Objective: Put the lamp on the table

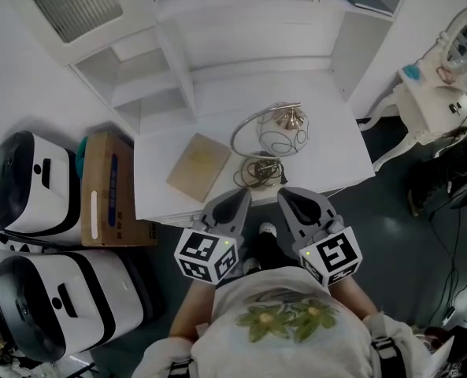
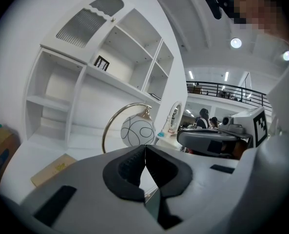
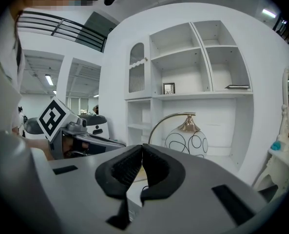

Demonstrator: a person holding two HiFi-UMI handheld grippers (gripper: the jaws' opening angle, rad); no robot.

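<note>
Free: I can pass over the bare right side of the white table (image 1: 339, 144) | Blocked: white-globe, gold-arc lamp (image 1: 282, 136) centre; flat tan cardboard sheet (image 1: 199, 166) left | Back: white shelf unit (image 1: 150, 77)

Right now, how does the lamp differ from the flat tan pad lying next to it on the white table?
The lamp stands upright, a white globe with black line patterns hanging from a curved gold arm; the tan pad lies flat. The lamp is rounded; the tan pad is a thin rectangle. In the head view the lamp sits right of the tan pad. Both rest on the white table.
</note>
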